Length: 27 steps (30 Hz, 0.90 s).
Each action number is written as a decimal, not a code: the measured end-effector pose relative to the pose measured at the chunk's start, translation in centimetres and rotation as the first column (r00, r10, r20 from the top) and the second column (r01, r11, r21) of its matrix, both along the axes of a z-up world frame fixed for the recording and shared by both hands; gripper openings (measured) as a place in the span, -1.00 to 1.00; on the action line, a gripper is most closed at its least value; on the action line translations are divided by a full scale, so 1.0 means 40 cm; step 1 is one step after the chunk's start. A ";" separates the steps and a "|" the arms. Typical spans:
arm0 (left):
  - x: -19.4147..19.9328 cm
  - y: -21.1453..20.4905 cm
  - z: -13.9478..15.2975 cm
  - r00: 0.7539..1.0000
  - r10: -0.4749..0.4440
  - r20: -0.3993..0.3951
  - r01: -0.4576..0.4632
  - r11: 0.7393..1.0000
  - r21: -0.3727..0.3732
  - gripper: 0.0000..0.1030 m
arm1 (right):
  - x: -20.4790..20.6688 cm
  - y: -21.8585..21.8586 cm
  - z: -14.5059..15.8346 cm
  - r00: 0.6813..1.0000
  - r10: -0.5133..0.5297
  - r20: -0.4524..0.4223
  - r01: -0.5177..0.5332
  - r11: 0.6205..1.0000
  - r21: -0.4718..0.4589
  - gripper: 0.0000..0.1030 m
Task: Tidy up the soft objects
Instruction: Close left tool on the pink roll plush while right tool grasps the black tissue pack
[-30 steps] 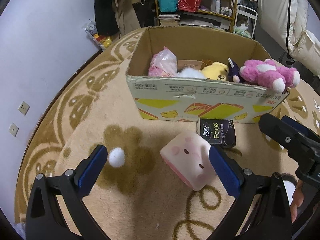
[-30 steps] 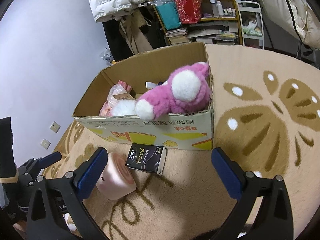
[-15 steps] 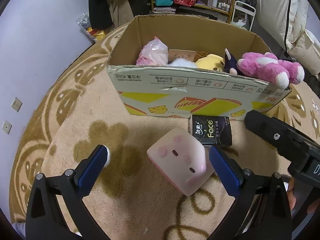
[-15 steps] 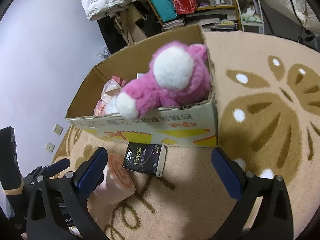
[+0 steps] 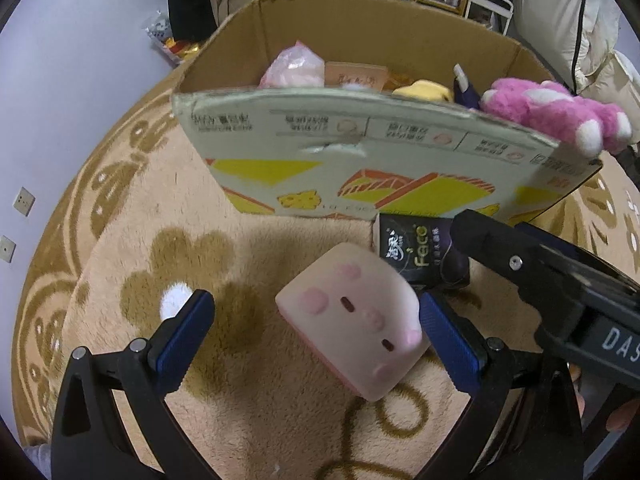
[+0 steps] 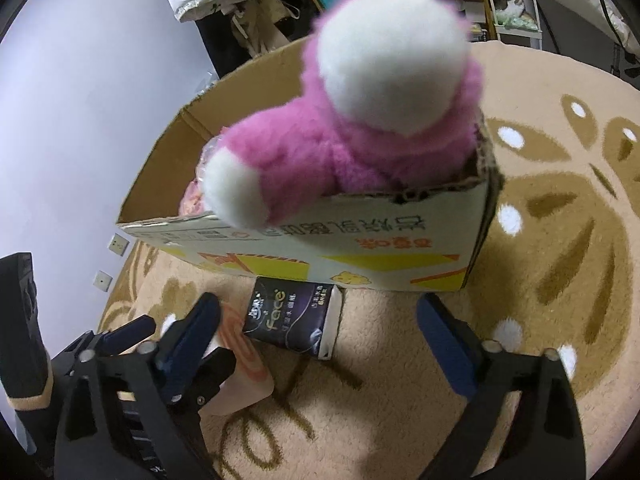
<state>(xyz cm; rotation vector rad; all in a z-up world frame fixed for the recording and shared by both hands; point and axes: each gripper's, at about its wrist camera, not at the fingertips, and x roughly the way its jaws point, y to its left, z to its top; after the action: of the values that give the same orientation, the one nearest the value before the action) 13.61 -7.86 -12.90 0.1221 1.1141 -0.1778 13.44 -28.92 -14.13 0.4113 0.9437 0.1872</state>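
Pickup step: left gripper (image 5: 312, 330) fingers gaping wide, empty, straddling pig cube (image 5: 354, 326) lying on rug (image 5: 240, 380) before box (image 5: 360, 168); right gripper (image 6: 320, 328) idling wide, empty; closing fingers probably coming next.

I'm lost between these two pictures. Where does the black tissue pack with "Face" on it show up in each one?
Left wrist view: black tissue pack lies right of centre on the rug, against the box front, just behind the pink pig cushion.
Right wrist view: black tissue pack lies lower centre, below the box front.
Shared landmark: the cardboard box holding the pink plush toy.
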 end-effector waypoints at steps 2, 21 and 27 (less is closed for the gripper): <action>0.004 0.006 -0.009 1.000 0.006 -0.015 -0.006 1.000 -0.002 0.96 | 0.007 0.005 -0.008 1.000 0.011 -0.013 -0.011 1.000 -0.002 0.84; 0.021 0.045 -0.050 0.996 -0.006 -0.094 -0.004 0.995 -0.102 -0.24 | 0.026 0.034 -0.033 0.997 0.067 -0.033 -0.067 0.998 0.013 0.66; 0.005 0.055 -0.028 0.998 -0.011 -0.068 0.006 0.997 -0.073 -0.45 | 0.034 0.047 -0.039 0.996 0.076 -0.035 -0.076 0.997 0.004 0.66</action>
<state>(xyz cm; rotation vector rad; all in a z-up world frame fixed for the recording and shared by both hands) 13.79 -5.68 -14.02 0.0564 1.1737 -0.2308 14.80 -27.03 -15.69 0.3824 0.9950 0.2514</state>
